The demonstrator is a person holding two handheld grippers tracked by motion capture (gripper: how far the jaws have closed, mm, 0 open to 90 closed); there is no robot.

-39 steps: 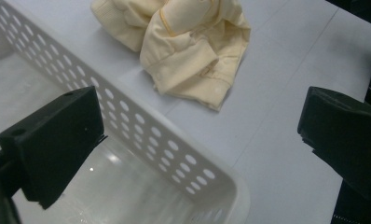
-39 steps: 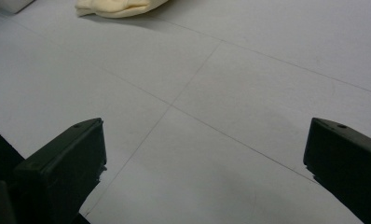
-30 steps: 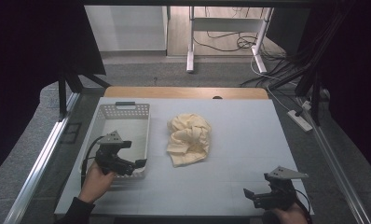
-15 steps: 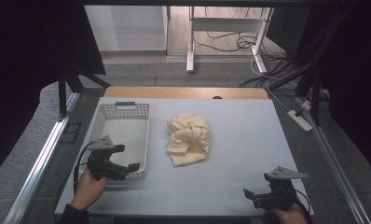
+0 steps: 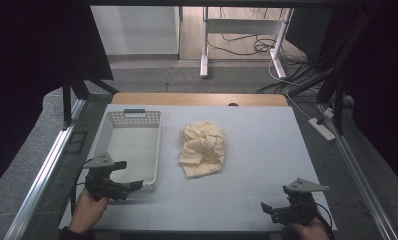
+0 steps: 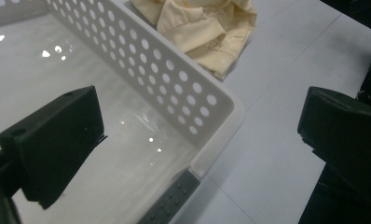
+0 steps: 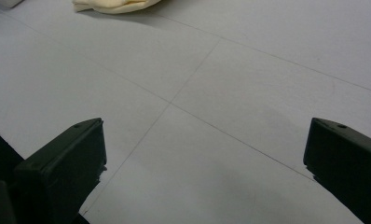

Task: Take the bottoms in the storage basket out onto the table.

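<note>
Left tool (image 5: 132,186) sat wide open at the near right corner of the white basket (image 5: 114,120), prob lining up a grab, right tool (image 5: 265,207) open & idle near-right on the table (image 5: 267,135), yellow cloth (image 5: 203,148) mid-table beside the basket.

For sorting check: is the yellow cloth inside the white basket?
No, the yellow cloth lies on the table beside the white basket.
</note>
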